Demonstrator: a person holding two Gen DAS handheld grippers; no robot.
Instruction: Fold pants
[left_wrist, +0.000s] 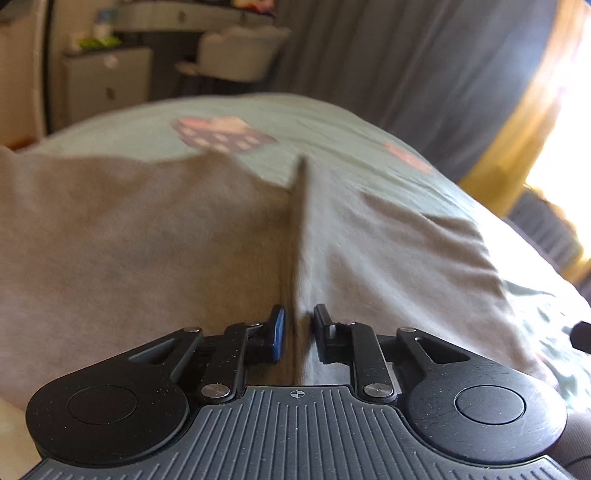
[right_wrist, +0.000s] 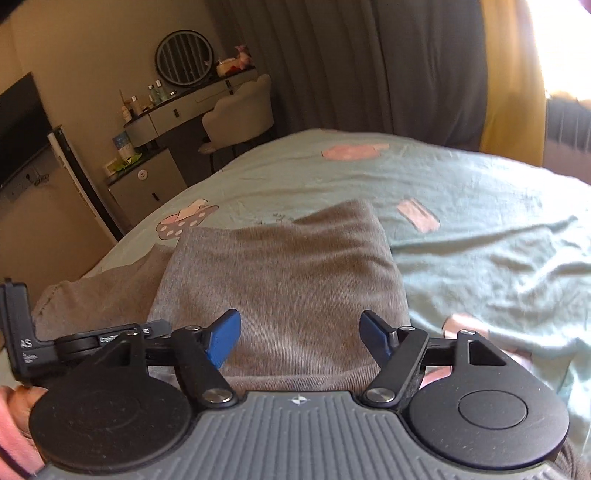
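Pants (right_wrist: 280, 280) lie half-folded on the bed (right_wrist: 480, 229), left gripper (left_wrist: 298, 328) fingers pinching a raised ridge of the cloth, likely to carry the next fold, right gripper (right_wrist: 300, 336) fingers spread, released above them.

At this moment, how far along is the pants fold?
Done: the grey pants lie on the green bedsheet with a flap already folded over. In hand: the left gripper has a raised ridge of fabric between its narrowed jaws; the right gripper is open, holding nothing. Left: at least one more fold, probably, and smoothing.
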